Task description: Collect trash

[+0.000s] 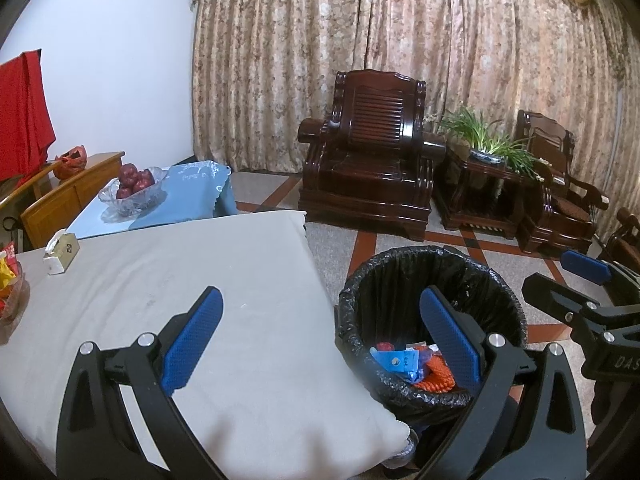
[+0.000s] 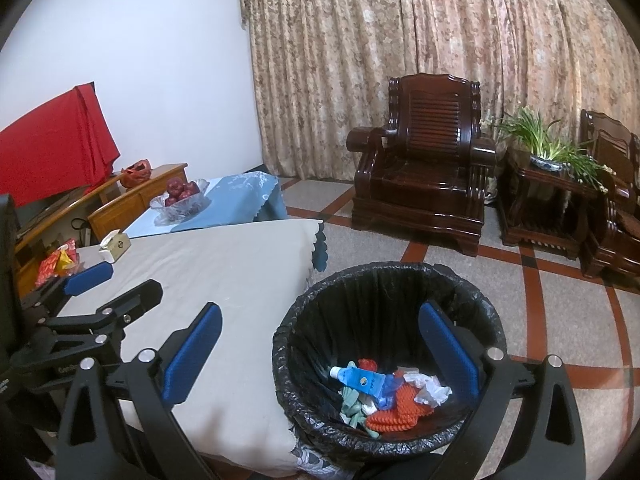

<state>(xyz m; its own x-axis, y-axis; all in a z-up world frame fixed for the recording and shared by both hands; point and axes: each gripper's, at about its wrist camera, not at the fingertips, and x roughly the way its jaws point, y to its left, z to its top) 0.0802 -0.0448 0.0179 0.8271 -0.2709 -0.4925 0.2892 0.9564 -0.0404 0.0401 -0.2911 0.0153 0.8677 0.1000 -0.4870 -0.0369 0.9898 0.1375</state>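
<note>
Right wrist view: right gripper point(image 2: 320, 350) spread wide, empty, over the near corner of the cloth-covered table point(image 2: 224, 280) and the bin point(image 2: 400, 292). Bin stands on the floor, touching that table corner. Trash point(image 2: 384, 394) lies at bin bottom: blue tube, orange mesh, crumpled paper. Left gripper point(image 1: 320, 336) likewise released, empty.

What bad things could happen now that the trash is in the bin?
1. The trash bin stands right against the table corner, so a bump from either open gripper, left gripper or right gripper, might tip it and spill the trash.
2. The tissue box and the snack packets near the table's far edge are probably not trash; grabbing them would be a mistake.
</note>
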